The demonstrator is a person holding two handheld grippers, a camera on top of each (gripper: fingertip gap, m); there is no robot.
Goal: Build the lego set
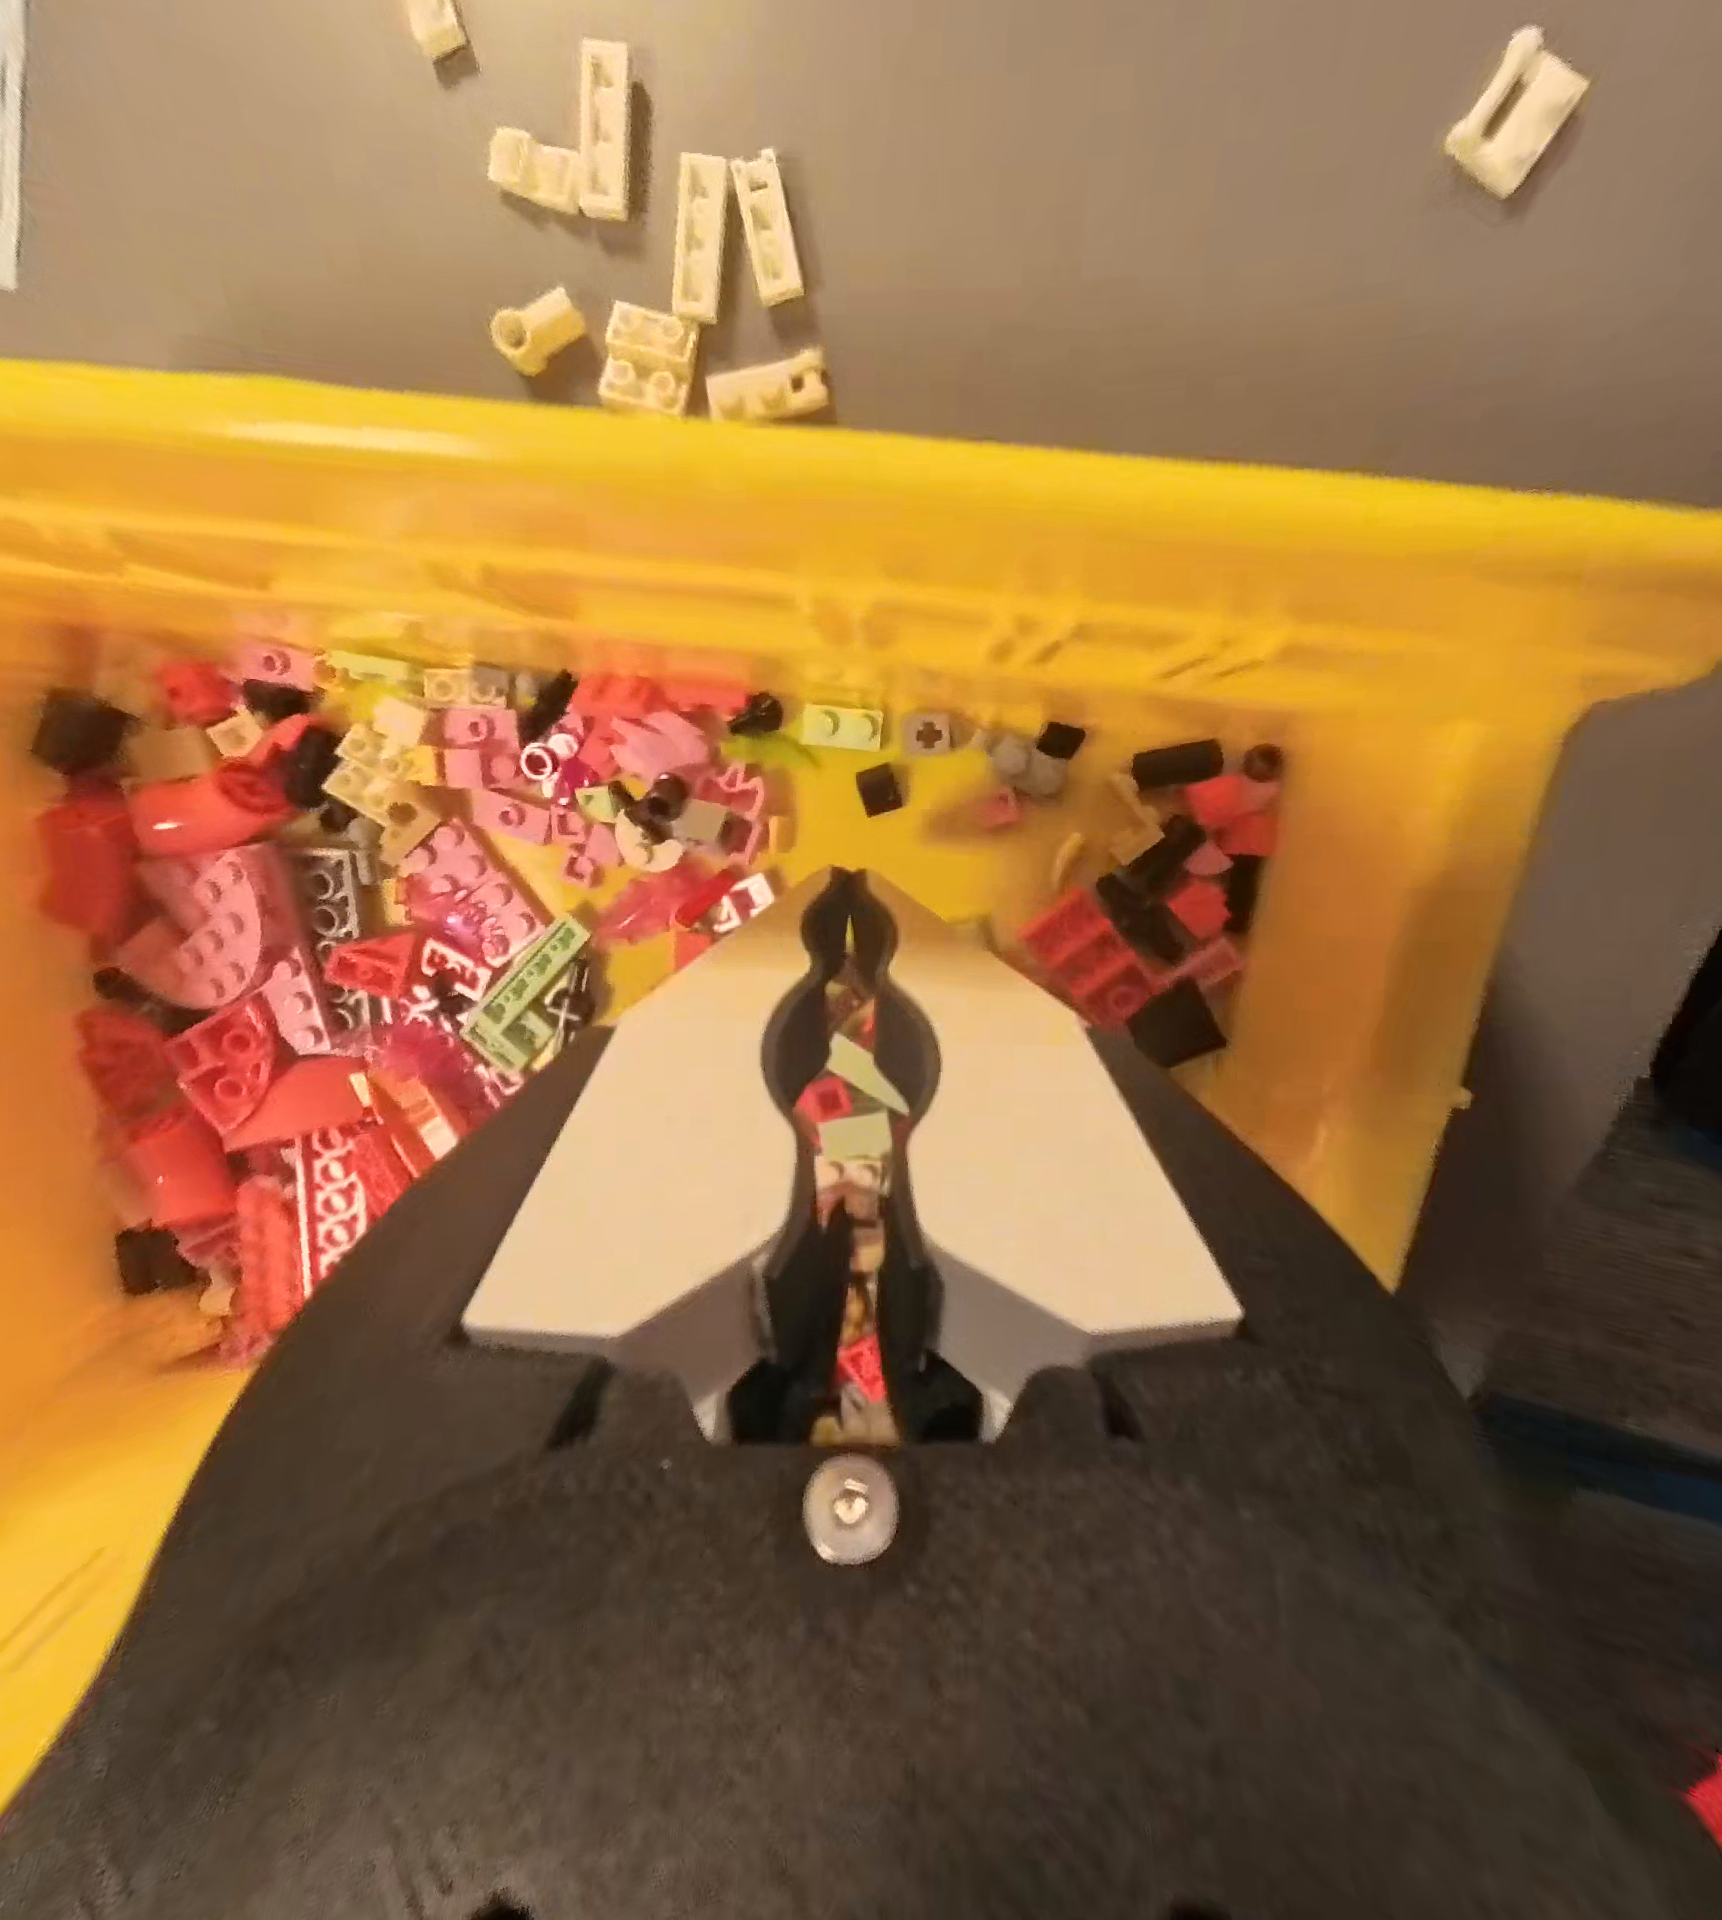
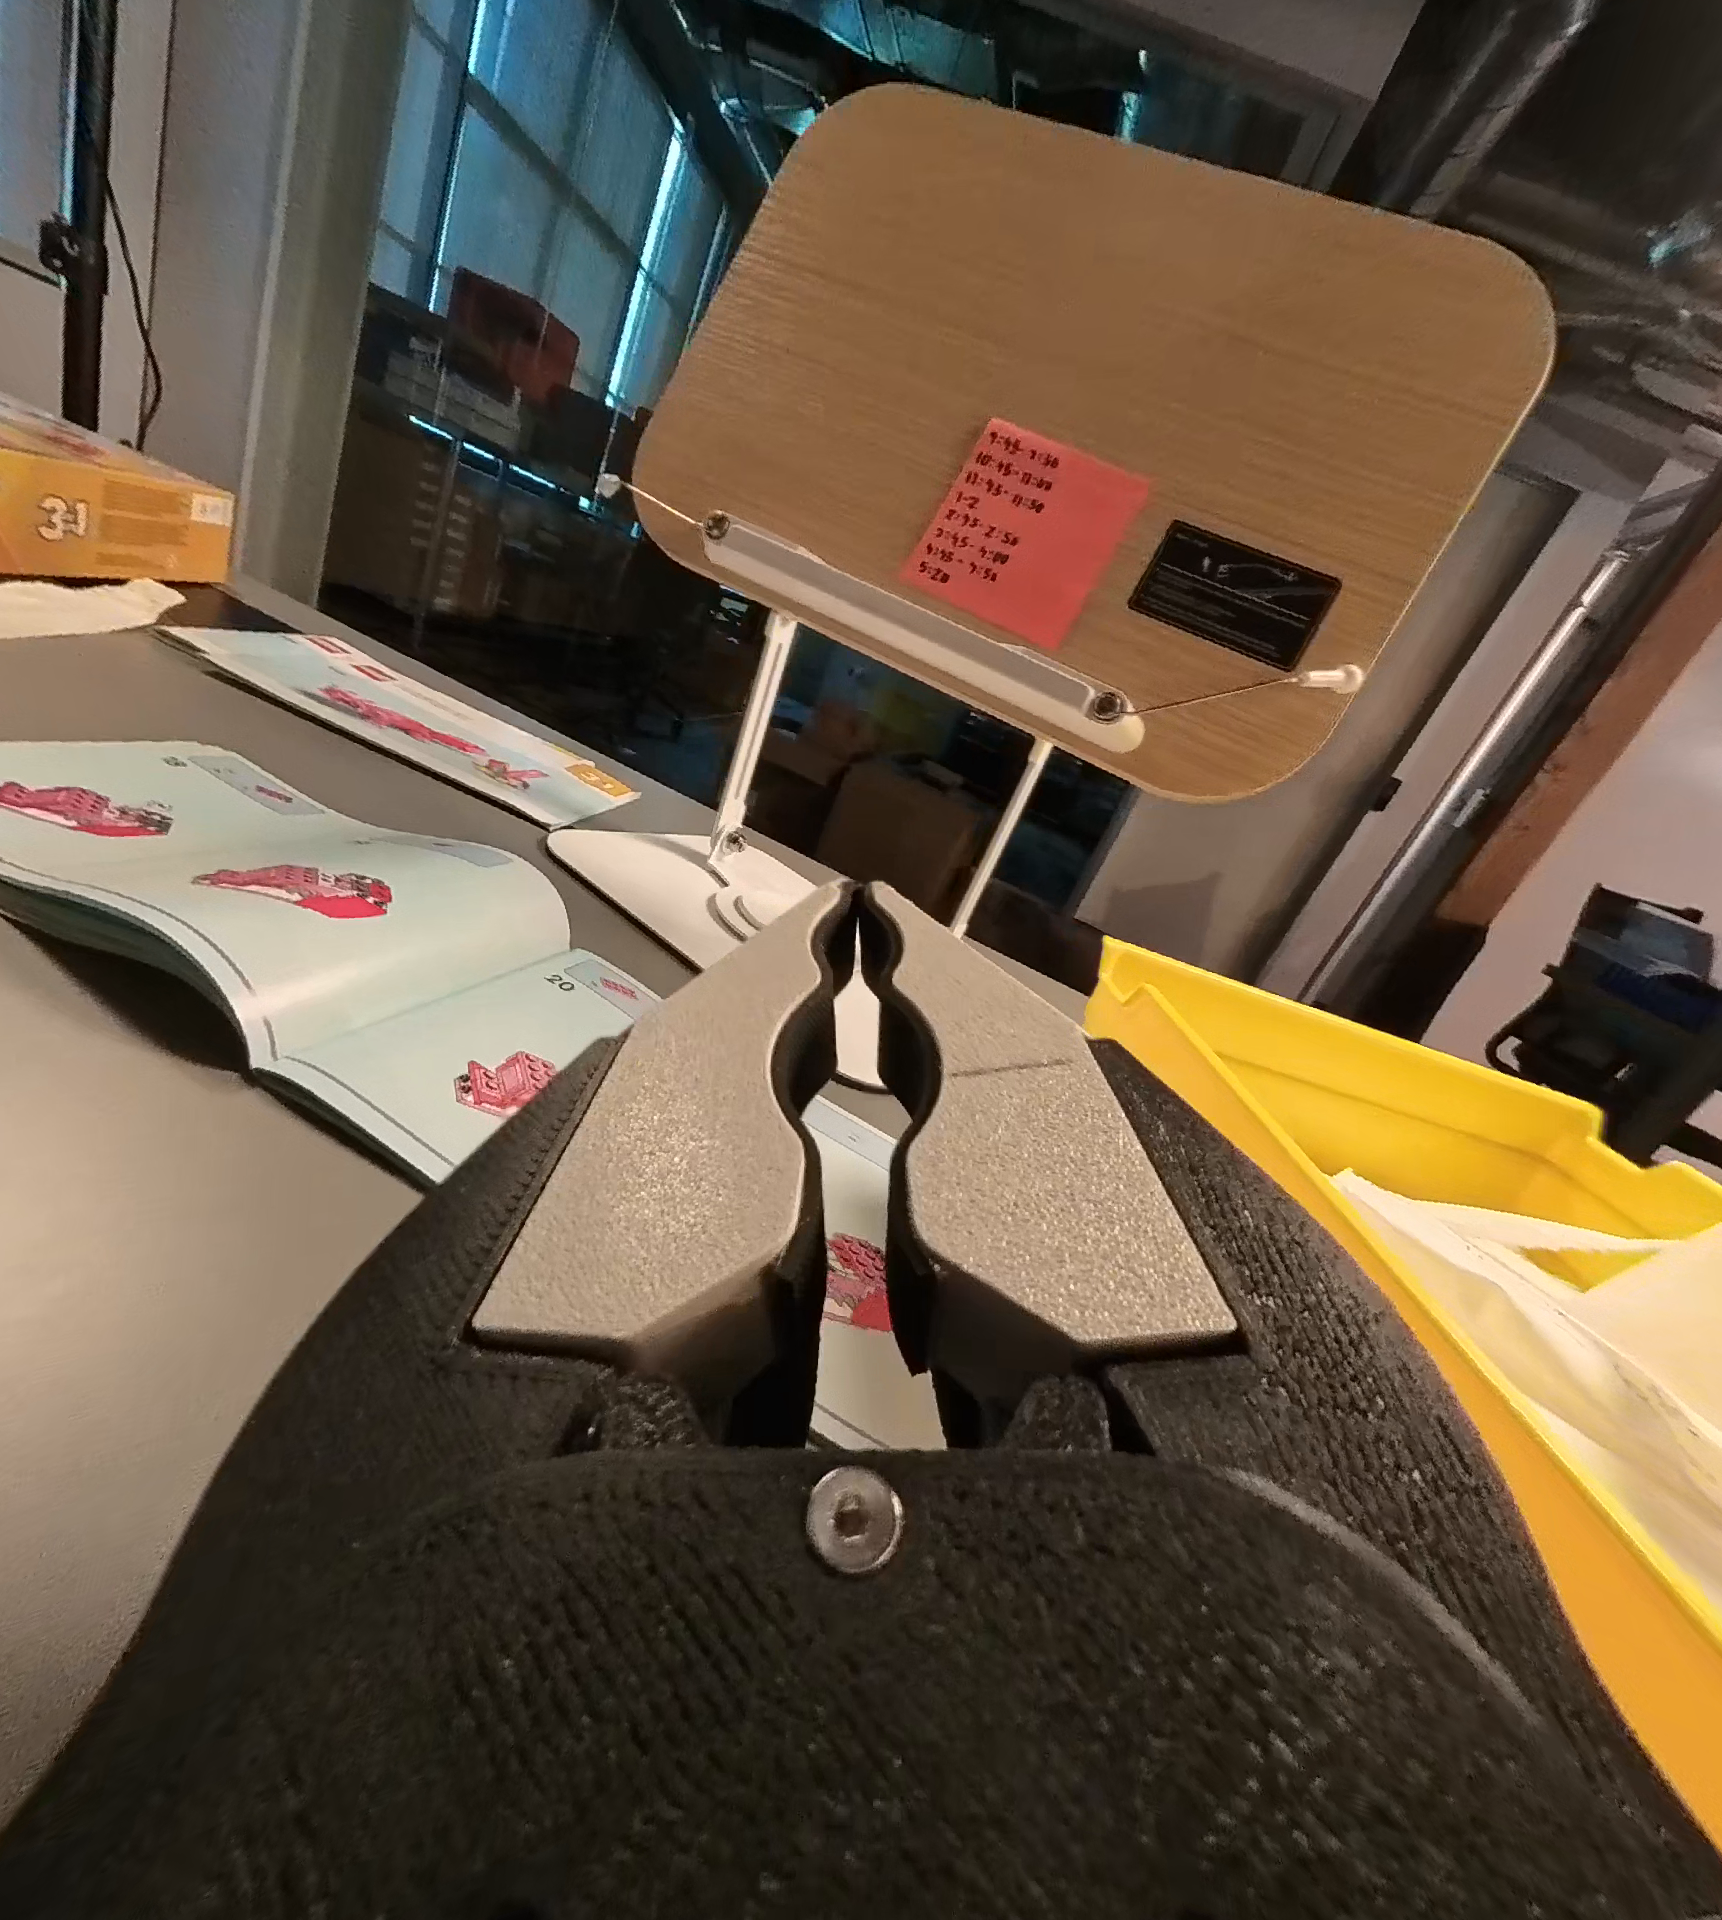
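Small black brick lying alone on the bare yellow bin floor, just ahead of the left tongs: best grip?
Take the black brick from above, across two opposite flat sides. It lies alone on the bin floor, so both fingers probably have room. The left tongs are shut, tips meeting with nothing between, and must open first.

Loose red, pink and black bricks (image 1: 337, 935) heaped in a yellow bin (image 1: 836, 520) below the closed, bare left gripper (image 1: 849, 881)

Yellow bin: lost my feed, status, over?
Left gripper shut, empty, over brick pile in yellow bin. Right gripper shut, empty, above open booklet. Nothing blocking.
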